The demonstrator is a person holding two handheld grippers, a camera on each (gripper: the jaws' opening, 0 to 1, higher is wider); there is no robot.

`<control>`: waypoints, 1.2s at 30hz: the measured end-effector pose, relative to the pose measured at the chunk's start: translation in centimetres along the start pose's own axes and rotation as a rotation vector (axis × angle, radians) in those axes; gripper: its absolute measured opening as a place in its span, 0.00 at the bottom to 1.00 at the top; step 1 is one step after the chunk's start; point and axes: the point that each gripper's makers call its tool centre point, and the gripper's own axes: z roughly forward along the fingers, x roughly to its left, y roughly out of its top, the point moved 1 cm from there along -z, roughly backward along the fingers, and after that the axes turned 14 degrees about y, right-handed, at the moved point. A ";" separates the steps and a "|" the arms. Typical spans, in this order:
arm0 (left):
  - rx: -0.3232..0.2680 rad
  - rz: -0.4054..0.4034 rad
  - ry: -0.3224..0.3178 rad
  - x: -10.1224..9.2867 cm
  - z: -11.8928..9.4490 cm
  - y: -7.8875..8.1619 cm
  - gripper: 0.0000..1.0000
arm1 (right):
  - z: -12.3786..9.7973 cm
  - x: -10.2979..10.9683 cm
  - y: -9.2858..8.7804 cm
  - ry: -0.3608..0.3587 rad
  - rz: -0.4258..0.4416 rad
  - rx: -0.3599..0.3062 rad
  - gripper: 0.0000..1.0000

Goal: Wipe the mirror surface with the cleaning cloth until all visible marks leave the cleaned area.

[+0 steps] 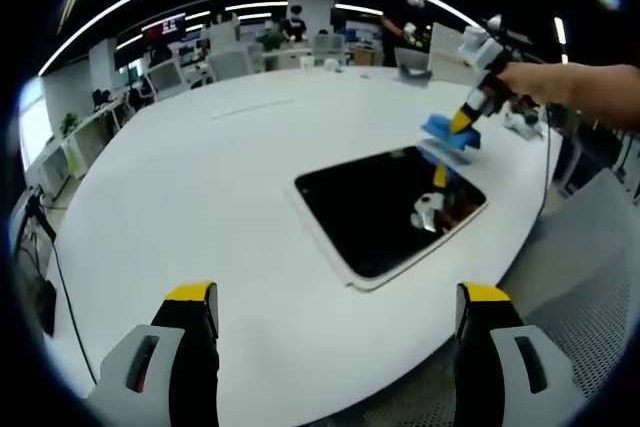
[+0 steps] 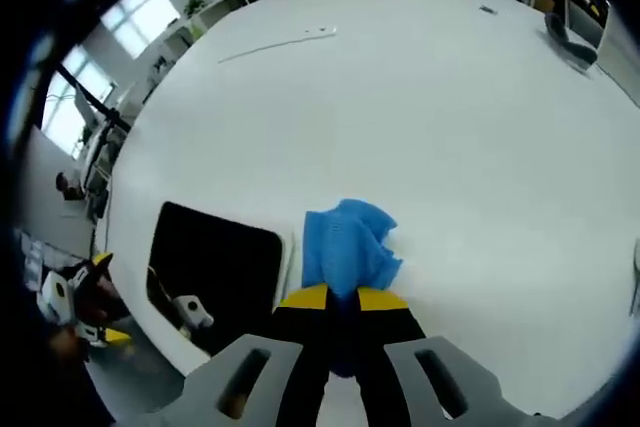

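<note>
We are holding the right gripper point(image 2: 342, 299) with its yellow-tipped jaws pinched closed on a blue cleaning cloth point(image 2: 347, 245), which is bunching up and fanning out just past the tips. In the right gripper view the cloth is hanging over the white table point(image 2: 450, 107), just beside the near edge of the mirror point(image 2: 215, 262), a dark rounded rectangle in a pale frame lying flat to the left of the jaws; its long axis is running away to the lower left. So the right gripper is the nearer one, and we judge the wipe needs a short move leftward onto the glass. In the left gripper view the left gripper point(image 1: 335, 309) is standing wide open and empty, well apart from the mirror. Marks on the glass are too faint for us to make out among the reflections.
</note>
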 end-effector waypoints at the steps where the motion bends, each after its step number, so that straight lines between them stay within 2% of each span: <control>1: 0.000 0.001 0.000 0.0 0.0 0.0 0.99 | 0.2 -0.1 -0.2 0.007 0.008 0.007 0.03; 5: 0.001 0.001 0.002 0.0 0.0 0.0 0.99 | 0.7 -0.2 -0.9 0.005 0.011 0.032 0.04; 11: 0.003 -0.003 0.007 0.1 0.0 0.0 0.99 | 1.3 -1.1 -2.1 -0.039 -0.019 0.052 0.05; 12: 0.002 -0.003 0.008 0.2 0.0 0.0 0.99 | 1.4 -1.0 -2.3 -0.035 -0.030 0.062 0.06; 14: 0.001 -0.008 0.011 0.2 0.0 0.0 0.99 | 1.6 -1.4 -2.3 -0.064 -0.115 0.064 0.07; 15: 0.001 -0.008 0.011 0.2 0.0 0.0 0.99 | 1.6 -0.9 -2.4 -0.072 -0.111 0.059 0.07; 18: 0.001 -0.009 0.013 0.3 0.0 0.0 0.99 | 1.8 -0.9 -2.1 -0.088 -0.182 0.055 0.07; 20: 0.002 -0.005 0.013 0.2 0.0 0.0 0.99 | 1.8 -1.0 -2.1 -0.093 -0.144 0.037 0.08; 27: 0.016 0.012 0.014 0.2 0.1 -0.3 0.99 | 1.7 -1.1 -2.1 -0.079 -0.138 0.022 0.08; 28: 0.013 0.020 0.021 0.3 0.0 -0.3 0.98 | 1.7 -1.1 -2.1 -0.072 -0.137 0.020 0.08; 29: 0.000 0.042 0.032 0.5 -0.1 -0.1 0.91 | 1.7 -1.1 -2.1 -0.065 -0.142 0.019 0.08; 31: -0.003 0.055 0.037 0.4 -0.1 0.0 0.90 | 1.7 -0.7 -2.2 -0.033 -0.149 0.011 0.12; 32: -0.006 0.050 0.036 0.4 0.0 0.0 0.94 | 1.7 -0.4 -2.2 -0.015 -0.147 0.000 0.16; 34: -0.036 -0.005 0.041 0.6 0.0 0.7 0.99 | 1.4 -0.2 -1.8 -0.015 -0.172 -0.028 0.32; 36: -0.022 -0.014 0.034 0.6 -0.1 0.5 0.99 | 0.6 0.7 -1.3 0.016 -0.228 -0.073 0.41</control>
